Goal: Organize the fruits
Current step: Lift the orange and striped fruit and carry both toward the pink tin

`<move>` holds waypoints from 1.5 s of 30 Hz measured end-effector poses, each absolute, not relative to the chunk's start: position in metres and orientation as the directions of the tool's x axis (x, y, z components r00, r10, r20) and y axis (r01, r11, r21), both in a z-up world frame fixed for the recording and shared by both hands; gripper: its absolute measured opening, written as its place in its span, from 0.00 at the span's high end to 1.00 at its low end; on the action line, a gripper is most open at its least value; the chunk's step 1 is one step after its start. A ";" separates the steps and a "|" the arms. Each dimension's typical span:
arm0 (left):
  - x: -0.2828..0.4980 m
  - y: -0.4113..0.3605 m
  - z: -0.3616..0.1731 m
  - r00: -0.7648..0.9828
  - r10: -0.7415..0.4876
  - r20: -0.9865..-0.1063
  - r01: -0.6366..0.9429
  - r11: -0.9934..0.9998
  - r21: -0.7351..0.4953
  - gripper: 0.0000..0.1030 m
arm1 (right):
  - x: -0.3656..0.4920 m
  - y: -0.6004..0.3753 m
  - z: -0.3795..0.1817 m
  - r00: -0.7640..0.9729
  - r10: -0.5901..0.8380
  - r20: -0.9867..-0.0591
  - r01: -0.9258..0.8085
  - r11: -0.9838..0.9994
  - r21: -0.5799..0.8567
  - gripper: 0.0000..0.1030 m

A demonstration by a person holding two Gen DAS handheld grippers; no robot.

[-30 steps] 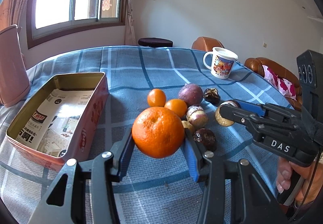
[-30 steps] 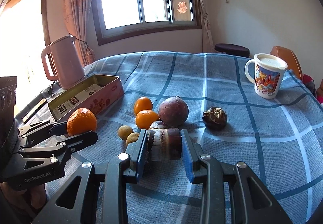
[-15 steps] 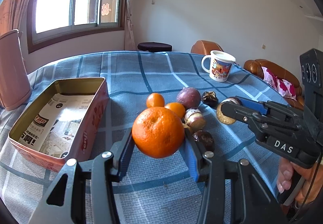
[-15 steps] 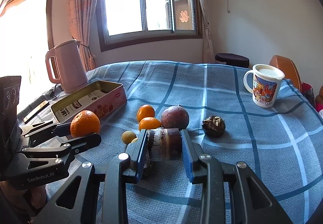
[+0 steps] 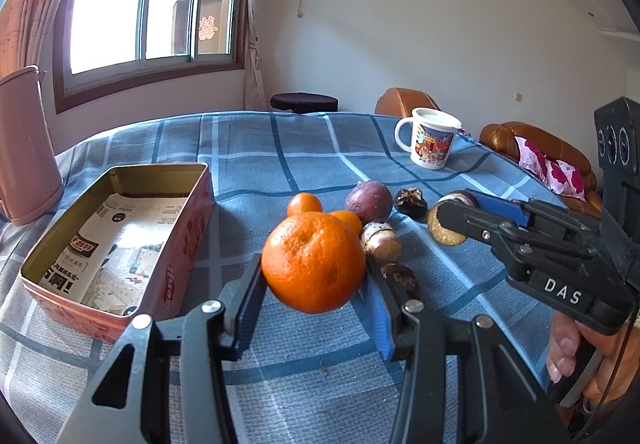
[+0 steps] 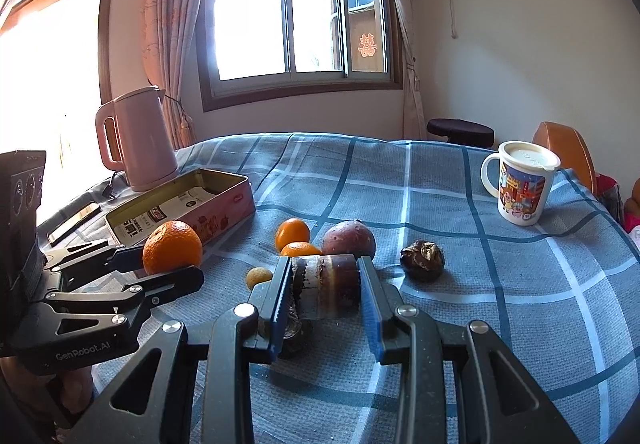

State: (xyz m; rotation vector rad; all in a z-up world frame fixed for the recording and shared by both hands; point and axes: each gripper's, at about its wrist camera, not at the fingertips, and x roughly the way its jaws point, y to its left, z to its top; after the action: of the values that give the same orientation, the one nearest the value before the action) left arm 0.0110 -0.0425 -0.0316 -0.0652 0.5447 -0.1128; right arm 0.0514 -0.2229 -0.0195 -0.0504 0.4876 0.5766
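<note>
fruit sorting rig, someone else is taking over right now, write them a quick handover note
Left gripper: shut on the big orange, held above the cloth beside the tin.
Right gripper: shut on a brown, white-banded fruit, lifted clear of the cloth.
Tin: open, only printed paper inside, no fruit in it.
On the tablecloth: two small oranges, a purple round fruit, a dark wrinkled fruit, and a few small ones.
Done: two fruits picked up. Left: everything else.

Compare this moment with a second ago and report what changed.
Nothing was grabbed or released. Both views tilted slightly upward, showing more wall and window. The left claw stays shut on the big orange; the right claw keeps its brown banded fruit. Fruits on the tablecloth unmoved.
</note>
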 end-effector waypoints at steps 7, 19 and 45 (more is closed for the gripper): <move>0.007 -0.043 -0.030 0.861 -0.127 -0.492 0.095 0.991 -0.090 0.53 | 0.047 -0.225 -0.018 0.739 0.513 -0.437 -0.536 0.840 0.081 0.67; 0.002 -0.044 -0.027 0.878 -0.122 -0.462 0.094 0.992 -0.084 0.53 | 0.041 -0.227 -0.015 0.755 0.517 -0.403 -0.535 0.841 0.076 0.67; -0.014 -0.046 -0.010 0.926 -0.069 -0.371 0.065 0.998 -0.024 0.53 | 0.026 -0.232 -0.009 0.791 0.518 -0.324 -0.533 0.845 0.049 0.67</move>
State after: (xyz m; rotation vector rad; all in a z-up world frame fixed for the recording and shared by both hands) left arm -0.0144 -0.0462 -0.0099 -0.0115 0.3807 -0.0686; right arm 0.0263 -0.2317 -0.0093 -0.0454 0.3353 0.5659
